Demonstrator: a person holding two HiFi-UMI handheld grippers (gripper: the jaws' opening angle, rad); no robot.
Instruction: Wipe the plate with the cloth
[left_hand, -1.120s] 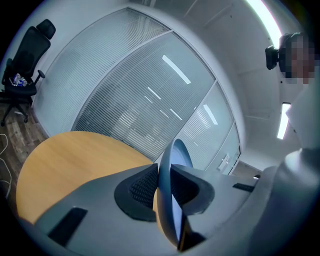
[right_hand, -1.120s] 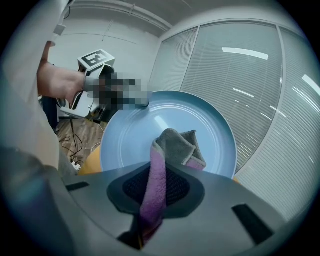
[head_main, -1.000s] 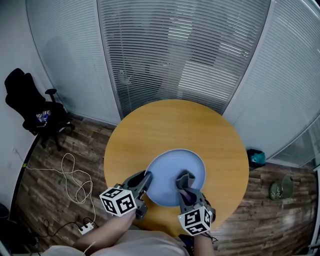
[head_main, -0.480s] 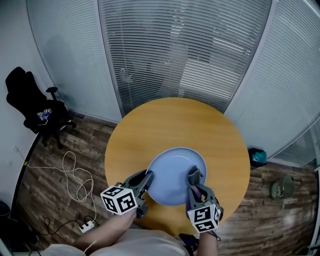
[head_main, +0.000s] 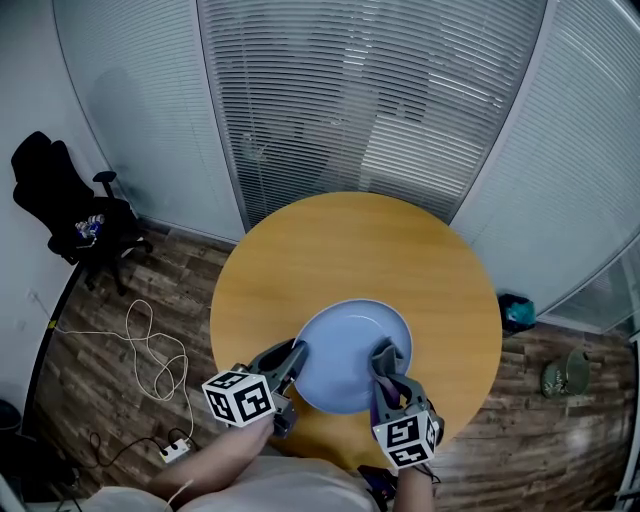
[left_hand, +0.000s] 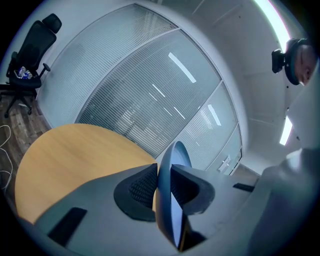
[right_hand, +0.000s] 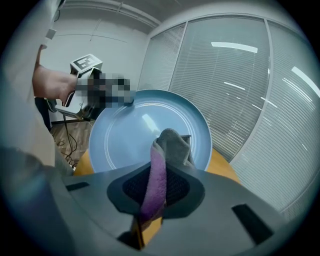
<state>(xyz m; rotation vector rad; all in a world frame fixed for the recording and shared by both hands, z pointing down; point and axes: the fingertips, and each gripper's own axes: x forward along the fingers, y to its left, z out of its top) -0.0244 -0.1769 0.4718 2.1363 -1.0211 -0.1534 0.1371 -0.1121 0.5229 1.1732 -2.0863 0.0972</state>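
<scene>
The light blue plate (head_main: 345, 352) sits over the near part of the round wooden bench (head_main: 350, 250). Its left rim is pinched between the jaws of the left gripper (left_hand: 163, 175). The right gripper (right_hand: 159, 175) clamps a grey and purple cloth (right_hand: 172, 142), whose free end is over the plate's right side. Slatted blinds (head_main: 370, 100) curve behind the bench. On the wooden floor (head_main: 90, 385) stand a black office chair (head_main: 60, 195), a looping white cable (head_main: 150, 350) leading to a power strip (head_main: 172, 455), a teal object (head_main: 515, 316) and a pair of shoes (head_main: 560, 378).
</scene>
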